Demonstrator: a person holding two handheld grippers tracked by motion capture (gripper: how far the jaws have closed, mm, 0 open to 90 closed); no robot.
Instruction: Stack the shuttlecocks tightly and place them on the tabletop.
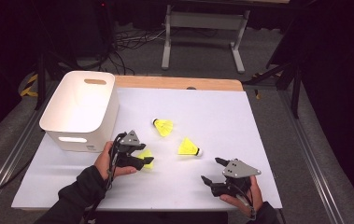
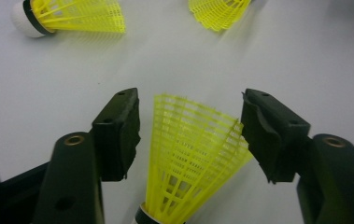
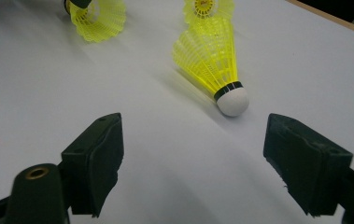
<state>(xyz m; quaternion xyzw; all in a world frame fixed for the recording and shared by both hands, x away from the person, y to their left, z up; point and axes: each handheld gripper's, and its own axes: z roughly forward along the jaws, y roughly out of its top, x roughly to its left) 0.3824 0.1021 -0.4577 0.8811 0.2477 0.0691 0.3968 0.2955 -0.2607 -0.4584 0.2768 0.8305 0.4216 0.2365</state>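
Observation:
Three yellow shuttlecocks with white corks lie on the white tabletop (image 1: 221, 112). One shuttlecock (image 1: 147, 154) (image 2: 188, 154) lies between the jaws of my left gripper (image 1: 143, 157) (image 2: 191, 95), skirt pointing away. The right jaw is at the skirt's edge and a gap remains on the left, so the gripper is open. A second shuttlecock (image 1: 188, 148) (image 3: 212, 60) lies just ahead of my right gripper (image 1: 210, 169) (image 3: 194, 122), which rests open with nothing between its jaws. The third shuttlecock (image 1: 164, 126) (image 2: 72, 16) lies farther back.
A white bin (image 1: 79, 109) with handle slots stands at the table's left, close to my left hand. A wooden strip (image 1: 179, 83) runs along the far edge. Beyond the table are metal frame legs (image 1: 202, 32) and cables on the floor.

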